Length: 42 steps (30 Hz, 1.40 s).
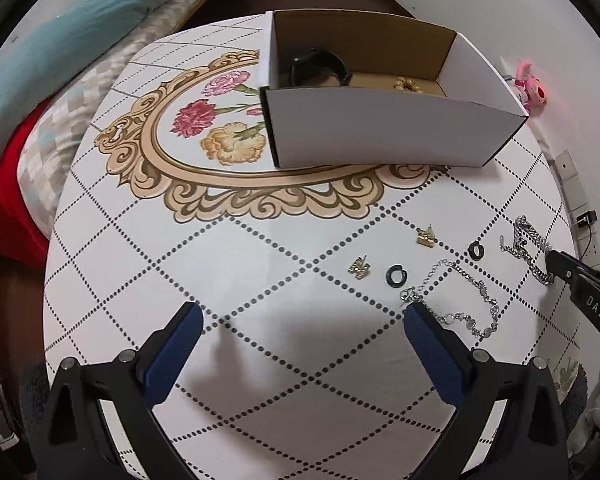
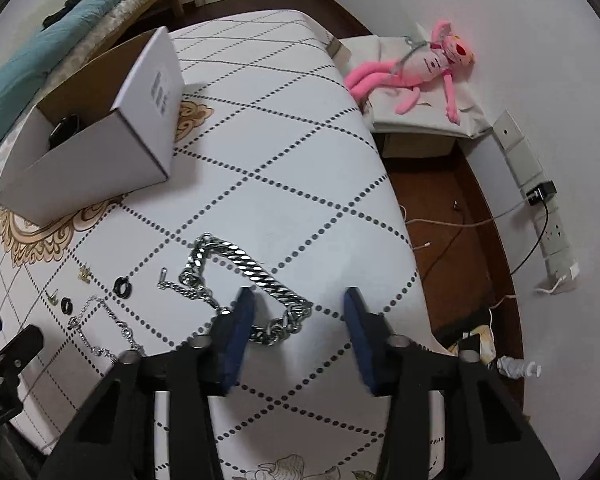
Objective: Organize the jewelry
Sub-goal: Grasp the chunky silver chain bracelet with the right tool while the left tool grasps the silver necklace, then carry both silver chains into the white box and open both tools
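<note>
My right gripper [image 2: 298,308] is spread wide with nothing in it, low over the heavy chain [image 2: 244,280], whose near loop runs past the inner face of my left-hand finger while the other finger stands well clear on bare tablecloth [image 2: 300,152]. My left gripper [image 1: 302,316] is also wide open and empty, with the thin bracelet [image 1: 460,300] lying just beside its right fingertip. The rest of the jewelry sits loose on the cloth: two black rings [image 1: 396,275], two small gold earrings [image 1: 426,236], and, further back, the open white box [image 1: 380,128] that already holds a dark band and some gold beads. As I judge it, the risk is in the closing — the chain is off to one side of the gap, so I could pinch only a few links, and the rest might swing, drag the clasp across the cloth, or slip out on the way to the box. It also lies near the table's edge, so a push could send it to the floor. The only writing I can read is "DAS" on the side of my right gripper, seen from the left camera; the label on the box is too blurred to read.
</note>
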Each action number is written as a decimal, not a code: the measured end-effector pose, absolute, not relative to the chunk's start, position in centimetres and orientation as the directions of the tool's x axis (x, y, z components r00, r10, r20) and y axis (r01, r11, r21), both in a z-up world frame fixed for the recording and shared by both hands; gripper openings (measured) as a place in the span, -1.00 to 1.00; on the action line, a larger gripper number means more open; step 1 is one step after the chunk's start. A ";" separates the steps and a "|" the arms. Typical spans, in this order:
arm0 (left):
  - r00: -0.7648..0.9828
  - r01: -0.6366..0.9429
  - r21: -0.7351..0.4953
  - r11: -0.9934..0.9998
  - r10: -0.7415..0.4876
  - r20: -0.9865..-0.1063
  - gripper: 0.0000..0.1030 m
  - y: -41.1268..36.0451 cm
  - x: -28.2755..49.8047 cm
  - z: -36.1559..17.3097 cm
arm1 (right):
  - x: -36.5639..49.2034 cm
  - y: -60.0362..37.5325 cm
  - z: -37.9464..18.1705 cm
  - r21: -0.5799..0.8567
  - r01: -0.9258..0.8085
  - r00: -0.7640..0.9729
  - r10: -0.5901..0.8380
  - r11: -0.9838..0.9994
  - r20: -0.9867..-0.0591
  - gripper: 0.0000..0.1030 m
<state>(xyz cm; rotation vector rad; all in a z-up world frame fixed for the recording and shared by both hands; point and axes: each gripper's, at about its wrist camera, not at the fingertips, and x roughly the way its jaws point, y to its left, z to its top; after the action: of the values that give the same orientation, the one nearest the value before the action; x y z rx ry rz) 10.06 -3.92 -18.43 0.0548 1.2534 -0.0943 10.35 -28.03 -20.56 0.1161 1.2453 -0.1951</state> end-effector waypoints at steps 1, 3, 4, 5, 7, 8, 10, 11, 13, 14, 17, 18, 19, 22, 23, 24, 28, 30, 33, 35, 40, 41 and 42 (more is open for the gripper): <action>0.304 0.105 -0.022 0.994 -0.053 -0.951 0.97 -4.1 10.0 -18.4 | 10.3 -28.0 -20.5 -0.015 0.209 0.309 -0.081 0.978 -0.948 -0.78; 0.298 0.124 -0.041 0.991 -0.077 -0.951 0.93 -4.6 9.7 -18.3 | 10.1 -28.0 -20.4 0.000 0.211 0.313 -0.068 0.977 -0.947 -0.79; 0.294 0.134 -0.052 0.990 -0.090 -0.952 0.93 -4.7 9.7 -18.3 | 10.0 -28.2 -20.4 0.011 0.215 0.315 -0.059 0.977 -0.947 -0.81; 0.286 0.144 -0.067 0.987 -0.106 -0.952 0.92 -5.1 9.6 -18.3 | 10.0 -28.4 -20.4 0.019 0.217 0.315 -0.051 0.976 -0.948 -0.81; 0.282 0.165 -0.077 0.983 -0.122 -0.952 0.92 -5.9 9.2 -18.3 | 9.6 -28.7 -20.3 0.043 0.223 0.314 -0.030 0.974 -0.949 -0.88; 0.281 0.179 -0.081 0.981 -0.130 -0.951 0.92 -6.3 9.0 -18.3 | 9.4 -28.9 -20.1 0.052 0.227 0.323 -0.024 0.973 -0.946 -0.90; 0.277 0.227 -0.090 0.970 -0.153 -0.949 0.92 -7.7 8.3 -18.2 | 8.8 -29.1 -19.8 0.069 0.235 0.327 -0.012 0.970 -0.945 -0.90; 0.275 0.252 -0.089 0.964 -0.160 -0.948 0.92 -8.3 8.1 -18.1 | 8.5 -29.2 -19.8 0.075 0.238 0.328 -0.008 0.968 -0.944 -0.90; 0.271 0.310 -0.076 0.948 -0.165 -0.948 0.92 -9.7 7.5 -18.1 | 7.8 -29.4 -19.8 0.093 0.243 0.328 0.008 0.966 -0.945 -0.90; 0.277 0.339 -0.058 0.939 -0.159 -0.948 0.92 -10.5 7.1 -18.2 | 7.6 -29.4 -19.7 0.100 0.245 0.330 0.014 0.964 -0.944 -0.91; 0.286 0.412 -0.006 0.911 -0.135 -0.949 0.92 -12.5 6.4 -18.5 | 6.6 -29.7 -19.4 0.114 0.248 0.334 0.026 0.962 -0.942 -0.94; 0.288 0.431 0.006 0.902 -0.131 -0.949 0.92 -13.1 6.3 -18.6 | 6.3 -29.9 -19.3 0.124 0.254 0.337 0.032 0.959 -0.941 -0.94; 0.297 0.448 0.029 0.894 -0.118 -0.947 0.92 -13.7 6.2 -18.7 | 6.2 -30.2 -19.2 0.131 0.260 0.337 0.037 0.957 -0.941 -0.94; 0.322 0.494 0.101 0.864 -0.074 -0.944 0.64 -15.7 5.8 -19.3 | 5.7 -30.9 -19.2 0.145 0.281 0.336 0.044 0.949 -0.941 -0.94; 0.325 0.505 0.117 0.855 -0.063 -0.944 0.52 -16.0 5.8 -19.7 | 5.8 -31.1 -19.3 0.149 0.289 0.335 0.046 0.946 -0.941 -0.94; 0.340 0.509 0.120 0.852 -0.072 -0.938 0.44 -16.1 5.8 -19.7 | 5.7 -31.3 -19.4 0.155 0.295 0.335 0.050 0.943 -0.941 -0.94; 0.307 0.520 0.046 0.853 -0.136 -0.942 -0.53 -16.5 6.4 -19.4 | 5.5 -31.8 -19.6 0.181 0.310 0.333 0.072 0.933 -0.940 -0.94; 0.283 0.514 0.016 0.858 -0.152 -0.947 -0.96 -16.3 7.2 -19.5 | 5.5 -32.0 -19.7 0.193 0.316 0.332 0.082 0.929 -0.940 -0.94; 0.237 0.452 -0.095 0.887 -0.222 -0.946 -0.95 -14.4 8.6 -19.2 | 5.7 -32.1 -19.8 0.216 0.322 0.331 0.104 0.922 -0.938 -0.94; 0.240 0.408 -0.136 0.903 -0.250 -0.938 -0.95 -13.0 8.8 -18.7 | 5.7 -32.1 -19.5 0.235 0.322 0.339 0.120 0.917 -0.933 -0.94; 0.284 0.329 -0.167 0.929 -0.266 -0.921 -0.95 -9.3 9.4 -16.7 | 5.9 -31.7 -18.1 0.270 0.307 0.375 0.145 0.913 -0.916 -0.94; 0.290 0.320 -0.168 0.932 -0.265 -0.920 -0.95 -8.9 9.4 -16.3 | 5.9 -31.6 -17.9 0.277 0.305 0.381 0.150 0.911 -0.912 -0.94; 0.295 0.309 -0.169 0.936 -0.263 -0.918 -0.95 -8.4 9.5 -16.1 | 6.0 -31.4 -17.6 0.285 0.299 0.389 0.156 0.911 -0.908 -0.94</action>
<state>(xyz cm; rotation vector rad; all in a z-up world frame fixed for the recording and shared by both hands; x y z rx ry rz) 9.50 -8.38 -16.06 0.0435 1.2126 -0.3810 5.96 -31.42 -17.59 0.4416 1.1790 -0.0942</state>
